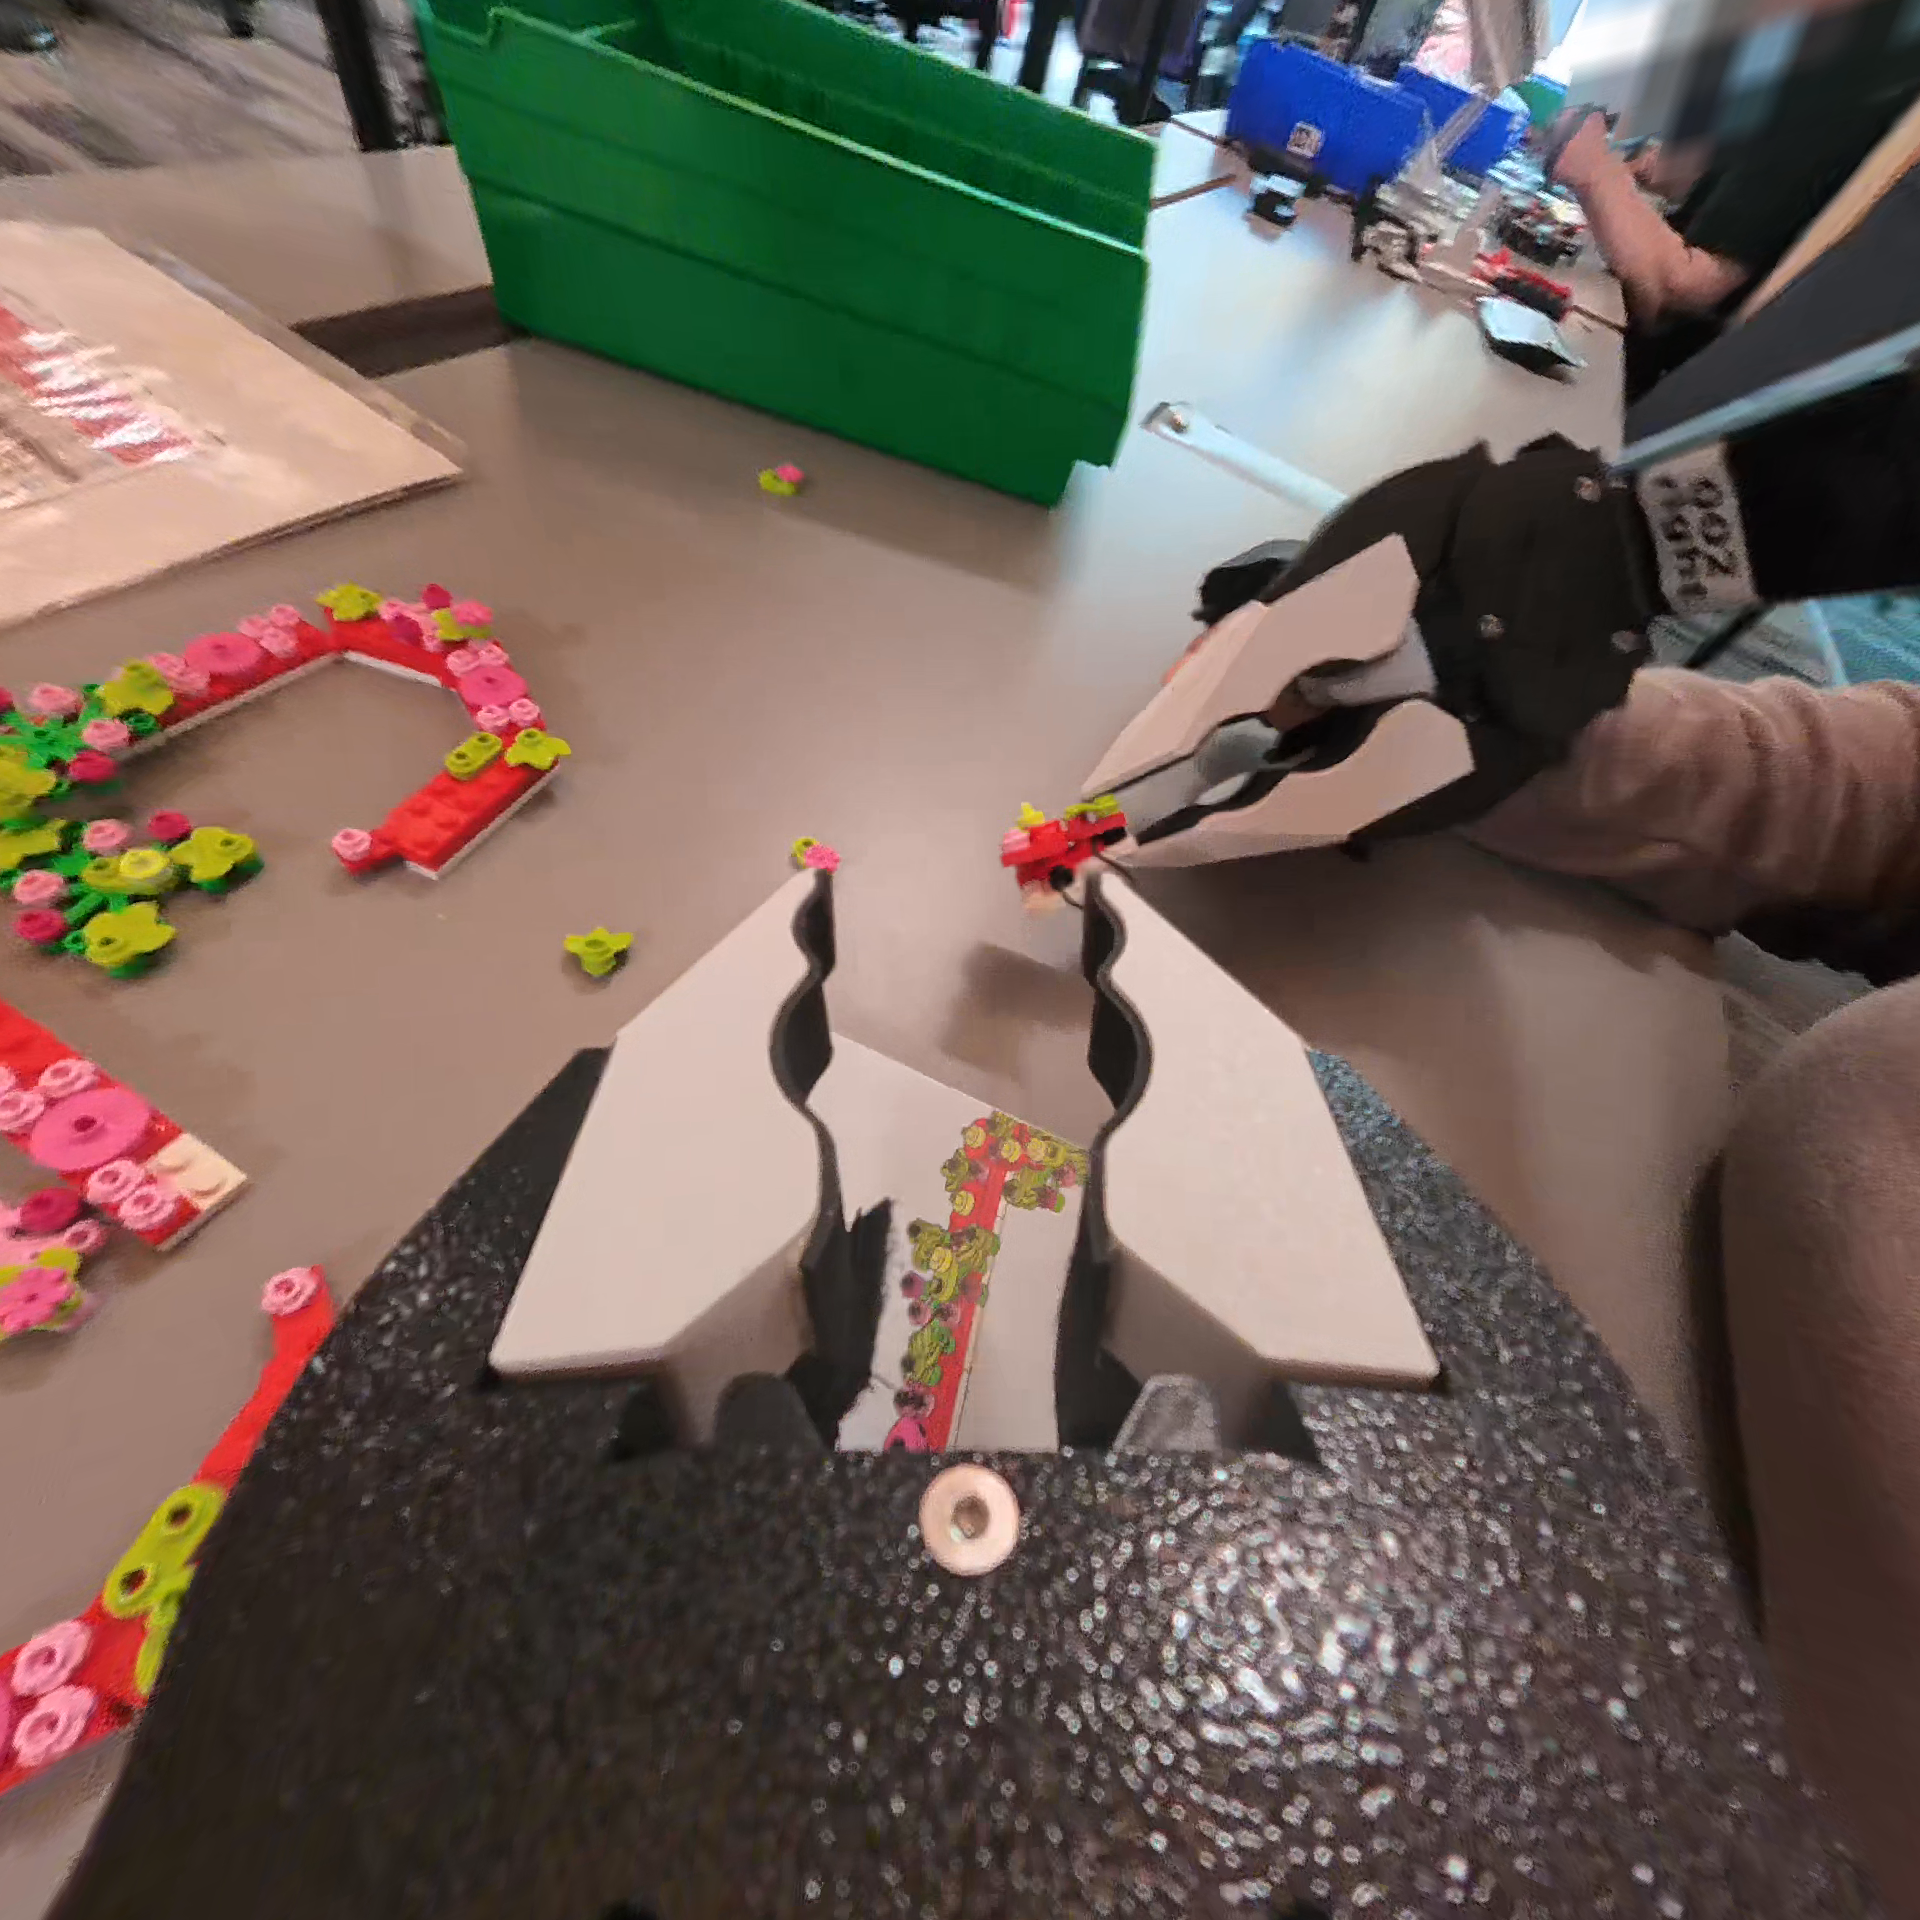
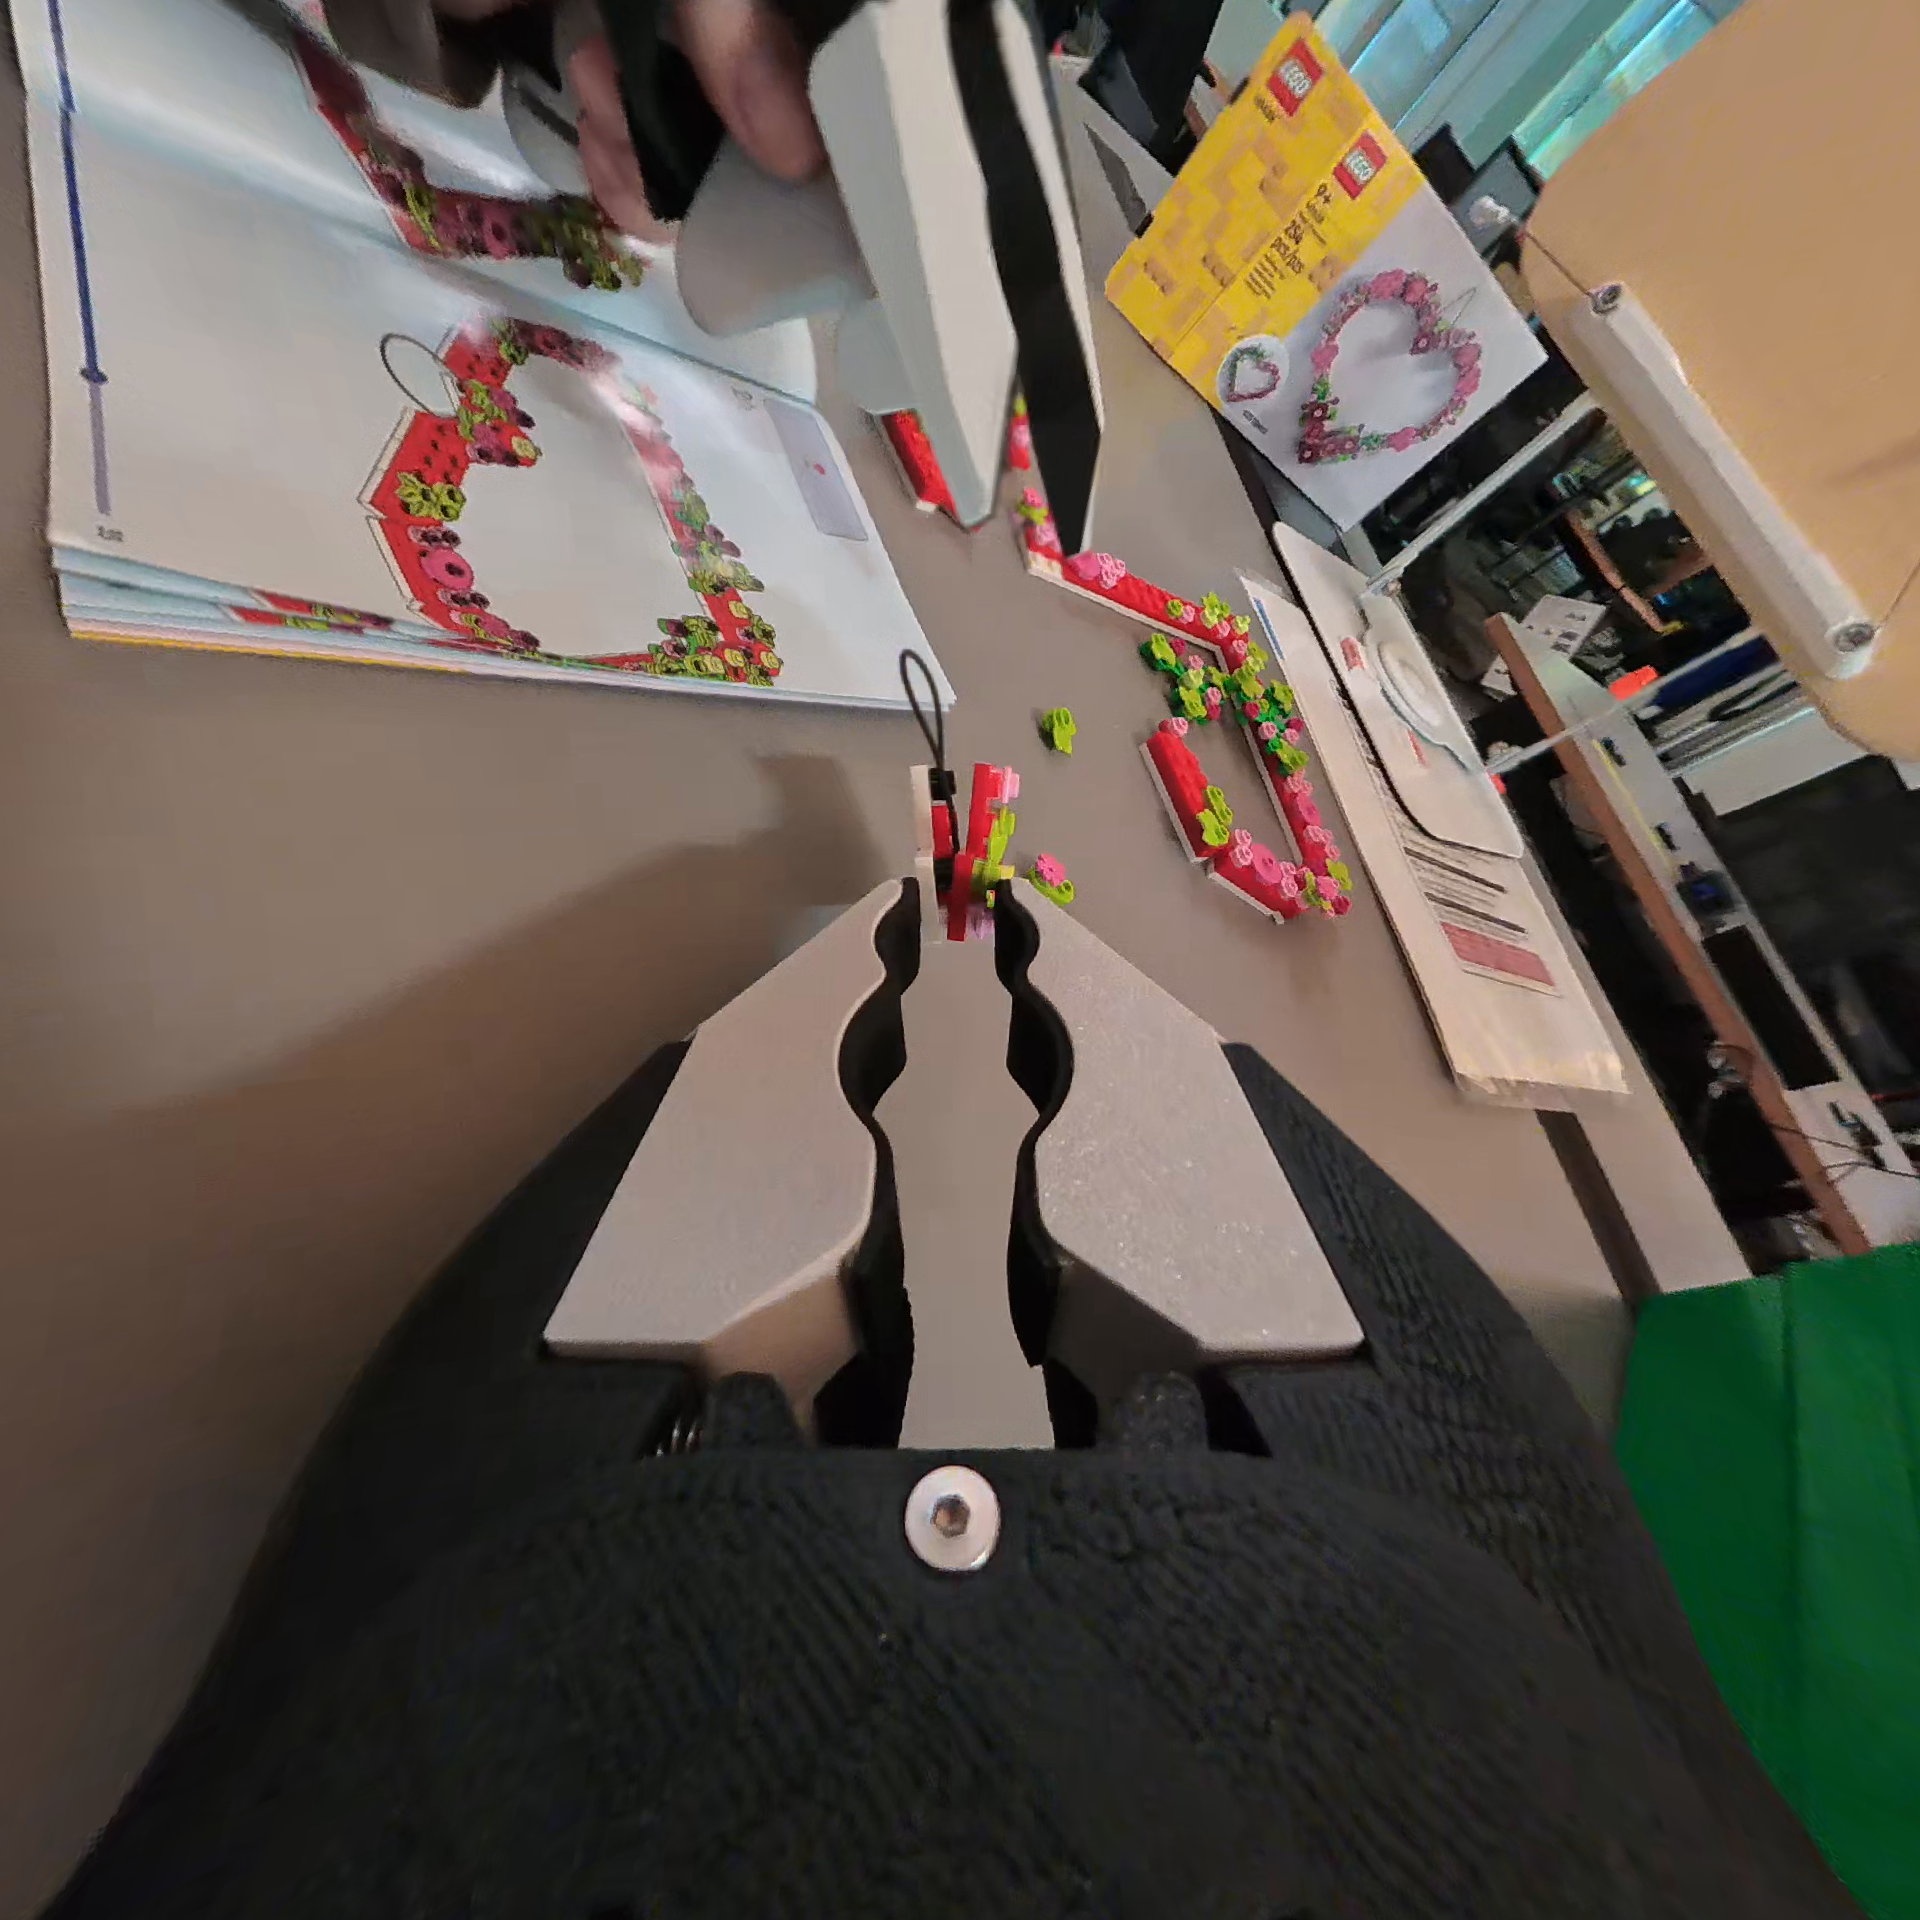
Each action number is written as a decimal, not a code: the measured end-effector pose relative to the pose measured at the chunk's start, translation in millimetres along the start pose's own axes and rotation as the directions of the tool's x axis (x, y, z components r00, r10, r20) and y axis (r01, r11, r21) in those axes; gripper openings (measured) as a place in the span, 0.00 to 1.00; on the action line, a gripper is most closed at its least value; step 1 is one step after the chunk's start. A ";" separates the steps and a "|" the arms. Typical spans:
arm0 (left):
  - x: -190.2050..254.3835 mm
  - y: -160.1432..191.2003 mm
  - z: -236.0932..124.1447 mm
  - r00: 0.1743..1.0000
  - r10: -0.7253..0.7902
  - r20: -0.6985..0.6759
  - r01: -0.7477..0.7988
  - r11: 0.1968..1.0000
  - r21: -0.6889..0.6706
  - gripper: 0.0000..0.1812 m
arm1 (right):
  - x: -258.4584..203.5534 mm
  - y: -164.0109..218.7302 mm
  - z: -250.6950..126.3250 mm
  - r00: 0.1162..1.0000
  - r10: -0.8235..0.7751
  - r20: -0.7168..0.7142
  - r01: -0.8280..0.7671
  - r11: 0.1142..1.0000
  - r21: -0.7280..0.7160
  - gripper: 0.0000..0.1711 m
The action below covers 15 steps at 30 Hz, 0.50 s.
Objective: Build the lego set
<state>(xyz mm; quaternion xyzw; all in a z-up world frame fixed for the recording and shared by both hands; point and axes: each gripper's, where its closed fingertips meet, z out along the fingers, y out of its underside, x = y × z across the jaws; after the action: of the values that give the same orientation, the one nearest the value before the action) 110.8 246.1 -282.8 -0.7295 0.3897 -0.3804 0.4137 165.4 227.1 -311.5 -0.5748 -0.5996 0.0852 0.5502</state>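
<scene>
With several flowered red heart sections [image 2: 1247, 790] lying unjoined on the desk [image 2: 416, 935] beyond it, the right hand-held gripper [image 2: 961, 894] pinches a small flowered segment [image 2: 966, 842] while the left hand-held gripper [image 1: 956, 883] gapes empty beside it.

A large green plastic bin [image 1: 810, 239] is seen at the far side of the grey desk [image 1: 883, 675]. Blue plastic cases [image 1: 1320, 125] are set on another desk behind, where a person's forearm [image 1: 1642, 239] is rested.

My left hand-held gripper [image 2: 1023, 520] is motion-blurred and cropped at the top edge; it hides part of the instruction booklet [image 2: 312, 416] and red heart segment [image 2: 920, 457].
</scene>
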 end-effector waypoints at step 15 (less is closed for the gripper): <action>38.2 21.5 24.0 0.710 0.700 0.068 -0.690 0.712 -0.127 0.23 | -17.7 -23.3 -11.5 0.991 0.020 0.133 -0.038 0.990 0.139 0.07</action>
<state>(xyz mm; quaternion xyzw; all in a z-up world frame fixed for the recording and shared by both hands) 142.0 212.1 -302.0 -0.5673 0.6291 -0.1371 0.5135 155.5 199.6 -300.0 -0.5362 -0.6184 0.1731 0.5478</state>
